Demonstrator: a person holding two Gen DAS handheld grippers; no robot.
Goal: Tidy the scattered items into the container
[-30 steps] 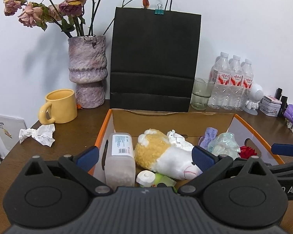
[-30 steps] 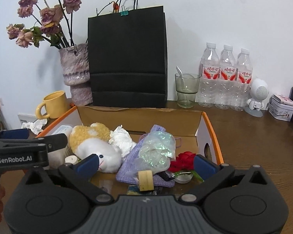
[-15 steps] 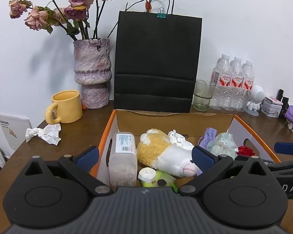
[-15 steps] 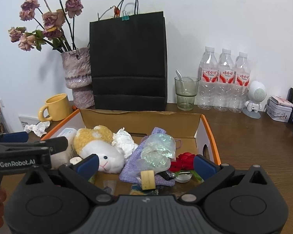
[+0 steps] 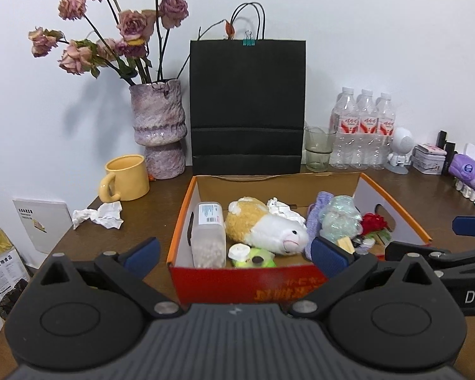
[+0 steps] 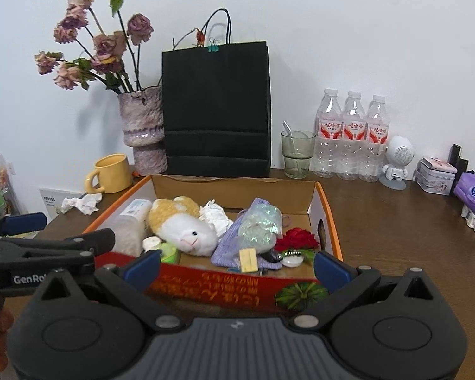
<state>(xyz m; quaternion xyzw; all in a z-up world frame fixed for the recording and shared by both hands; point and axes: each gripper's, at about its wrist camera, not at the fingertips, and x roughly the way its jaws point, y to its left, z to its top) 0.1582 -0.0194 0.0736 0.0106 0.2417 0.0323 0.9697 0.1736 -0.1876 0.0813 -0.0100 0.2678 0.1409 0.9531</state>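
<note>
both tools gape empty before the box (image 5: 392, 190); only the right view shows the spoon (image 6: 287, 128) in the glass (image 6: 297, 155).

Open cardboard box (image 5: 392, 196) with orange rim and red front sits on the table, packed; a clear plastic jar (image 5: 208, 234) of pale grains lies along the left wall; beside it a yellow-and-white plush toy (image 5: 262, 226) lies on its side, face toward the front; crumpled white tissue (image 5: 283, 207) behind it; a purple pouch (image 6: 237, 237) under a shiny plastic bag (image 5: 340, 218); red flower (image 5: 373, 221) at the right; one crumpled paper (image 5: 99, 215) lies outside, left of the box.
</note>
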